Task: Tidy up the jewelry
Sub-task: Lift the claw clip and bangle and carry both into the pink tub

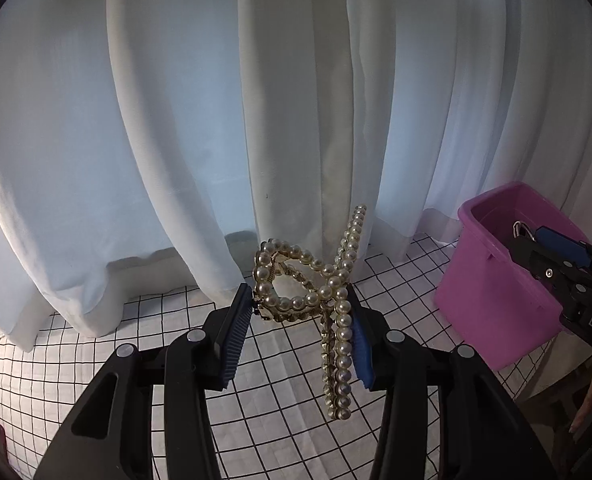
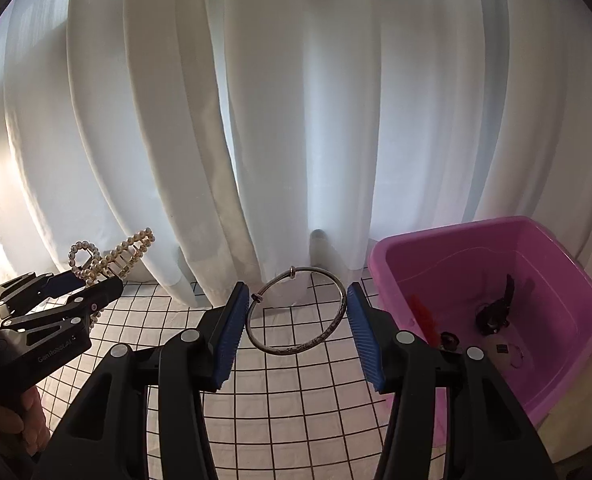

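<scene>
Up close, the left tongs (image 1: 302,320) pinch a pearl hair clip (image 1: 316,300) between their blue pads, while the right tongs (image 2: 296,320) clamp a thin silver bangle (image 2: 296,310) (both held clear above the checked tablecloth (image 2: 287,400)). Just right sits a pink tub (image 2: 496,300) with small trinkets inside. Behind everything hang white curtains (image 2: 296,120).

We note soft daylight coming through the sheer white curtains (image 2: 296,120), backlit and brightest between the folds. The foreground is dimmer, and the black tool arms read nearly as silhouettes. Both views are sharp, with fisheye bending and dark vignetting at the corners.
</scene>
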`<action>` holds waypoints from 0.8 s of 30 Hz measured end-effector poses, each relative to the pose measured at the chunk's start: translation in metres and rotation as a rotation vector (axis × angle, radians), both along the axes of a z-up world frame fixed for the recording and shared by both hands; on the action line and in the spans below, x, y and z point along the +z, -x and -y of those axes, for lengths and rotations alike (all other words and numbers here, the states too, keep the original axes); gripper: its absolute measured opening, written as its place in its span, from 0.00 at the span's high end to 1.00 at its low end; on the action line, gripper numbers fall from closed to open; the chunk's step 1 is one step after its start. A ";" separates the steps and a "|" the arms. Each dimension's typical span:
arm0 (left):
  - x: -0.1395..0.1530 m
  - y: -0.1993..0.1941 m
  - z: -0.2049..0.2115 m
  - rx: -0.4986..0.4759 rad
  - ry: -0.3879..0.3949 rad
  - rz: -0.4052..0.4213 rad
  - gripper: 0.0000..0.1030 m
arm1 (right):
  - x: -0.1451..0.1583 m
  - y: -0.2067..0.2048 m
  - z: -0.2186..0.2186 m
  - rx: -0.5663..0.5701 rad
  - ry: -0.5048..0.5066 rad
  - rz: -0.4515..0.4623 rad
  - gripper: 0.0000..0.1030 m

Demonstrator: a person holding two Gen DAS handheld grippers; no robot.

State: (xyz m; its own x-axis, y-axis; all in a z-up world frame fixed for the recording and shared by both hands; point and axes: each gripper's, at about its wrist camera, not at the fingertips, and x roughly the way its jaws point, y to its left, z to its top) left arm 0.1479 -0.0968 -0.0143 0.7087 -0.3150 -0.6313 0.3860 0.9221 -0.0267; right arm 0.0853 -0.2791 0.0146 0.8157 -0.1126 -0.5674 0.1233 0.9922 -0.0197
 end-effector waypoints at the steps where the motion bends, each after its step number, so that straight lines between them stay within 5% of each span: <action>1: 0.002 0.002 0.008 -0.003 0.003 0.004 0.57 | 0.003 0.002 0.009 -0.002 -0.002 0.004 0.52; 24: 0.034 0.027 0.255 -0.003 0.034 -0.035 0.57 | 0.026 -0.002 0.250 0.086 -0.052 -0.026 0.52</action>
State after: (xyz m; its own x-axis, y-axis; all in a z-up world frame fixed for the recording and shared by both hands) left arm 0.1206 -0.3521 0.0196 0.6852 -0.3383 -0.6450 0.3867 0.9194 -0.0715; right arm 0.0877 -0.5294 0.0410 0.8062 -0.0130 -0.5915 0.0381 0.9988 0.0300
